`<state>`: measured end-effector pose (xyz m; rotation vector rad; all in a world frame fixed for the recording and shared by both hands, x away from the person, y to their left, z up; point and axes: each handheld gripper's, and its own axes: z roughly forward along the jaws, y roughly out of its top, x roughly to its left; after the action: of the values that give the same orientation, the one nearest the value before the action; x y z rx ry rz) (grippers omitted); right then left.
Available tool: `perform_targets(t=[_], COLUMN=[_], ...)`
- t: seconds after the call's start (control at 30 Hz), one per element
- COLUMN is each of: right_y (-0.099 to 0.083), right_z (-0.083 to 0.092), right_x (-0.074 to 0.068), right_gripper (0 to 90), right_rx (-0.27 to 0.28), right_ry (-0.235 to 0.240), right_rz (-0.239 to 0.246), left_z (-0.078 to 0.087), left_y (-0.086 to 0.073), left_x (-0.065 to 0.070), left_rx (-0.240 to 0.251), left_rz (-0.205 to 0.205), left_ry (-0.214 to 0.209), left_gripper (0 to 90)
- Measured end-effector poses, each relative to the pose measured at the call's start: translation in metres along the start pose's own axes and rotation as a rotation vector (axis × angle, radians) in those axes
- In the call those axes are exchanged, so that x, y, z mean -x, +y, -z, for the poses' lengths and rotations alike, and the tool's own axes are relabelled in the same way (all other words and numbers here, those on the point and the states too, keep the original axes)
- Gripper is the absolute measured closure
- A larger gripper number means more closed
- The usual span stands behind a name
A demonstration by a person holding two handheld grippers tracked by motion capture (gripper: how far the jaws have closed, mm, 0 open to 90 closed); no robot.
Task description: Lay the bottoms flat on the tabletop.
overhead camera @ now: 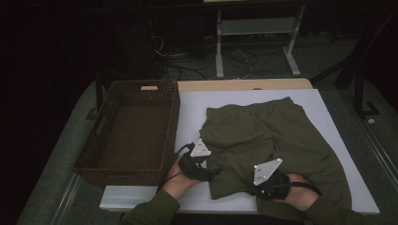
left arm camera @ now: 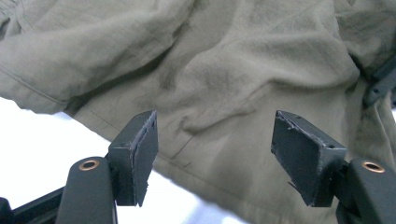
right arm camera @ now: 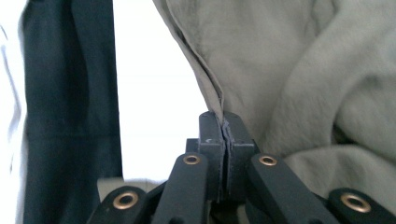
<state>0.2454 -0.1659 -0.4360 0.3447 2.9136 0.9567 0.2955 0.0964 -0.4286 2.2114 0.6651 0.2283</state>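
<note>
The olive shorts (overhead camera: 272, 140) lay crumpled on the white surface (overhead camera: 197, 112), just right of the wicker basket (overhead camera: 129, 136). Their near hem ran straight up out of the right gripper (right arm camera: 223, 123), whose jaws were closed flat on that edge, the seam pinched between the pads with cloth bunching off to one side and bare surface to the other. The left gripper (left arm camera: 215, 140) stood at the garment's left corner with its jaws set wide apart and nothing pressed between them; the hem crossed the gap just beyond the pads, with folded fabric ahead and white surface below the left one.

The step in hand appeared to be taking hold of the near edge at two points, probably to spread or fold the shorts. To do it well, the left gripper would best slide forward until the hem sat deep between its pads, then close on a single layer rather than a bunched fold, while the right one kept its pinch firm and level so the edge would not slip or twist.
</note>
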Motion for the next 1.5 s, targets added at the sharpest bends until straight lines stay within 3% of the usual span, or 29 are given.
perform_targets(t=[0.17, 0.33, 0.67, 0.73, 0.83, 0.97, 1.2, 1.5], right_y=[0.016, 0.034, 0.037, 0.036, 0.036, 0.035, 0.023, -0.008], right_z=[-0.007, -0.021, -0.027, -0.026, -0.022, -0.009, 0.018, 0.051], right_x=[-0.008, -0.022, -0.068, -0.076, -0.073, -0.054, -0.017, 0.028], right_gripper=[87.8, 87.8, 87.7, 87.2, 76.8, 62.4, 54.1, 54.0], right_rx=[0.056, 0.077, 0.076, 0.068, 0.087, 0.151, 0.236, 0.263], right_ry=[0.072, 0.149, 0.365, 0.391, 0.372, 0.282, 0.136, -0.075], right_rz=[0.002, 0.041, 0.126, 0.137, 0.13, 0.076, -0.034, -0.165], left_z=[0.001, 0.003, 0.006, 0.006, 0.006, 0.006, 0.005, 0.005], left_y=[0.004, 0.004, 0.003, 0.003, 0.003, 0.003, 0.002, 0.002], left_x=[0.0, 0.0, 0.0, 0.0, 0.0, -0.001, -0.001, -0.002], left_rx=[0.028, 0.043, 0.054, 0.052, 0.052, 0.052, 0.047, 0.043], left_rz=[0.009, 0.012, 0.014, 0.011, 0.015, 0.015, 0.014, 0.014], left_ry=[0.007, 0.009, 0.007, 0.008, 0.009, 0.01, 0.009, 0.011], left_gripper=[30.1, 29.6, 29.5, 29.5, 29.4, 29.4, 29.4, 29.4])
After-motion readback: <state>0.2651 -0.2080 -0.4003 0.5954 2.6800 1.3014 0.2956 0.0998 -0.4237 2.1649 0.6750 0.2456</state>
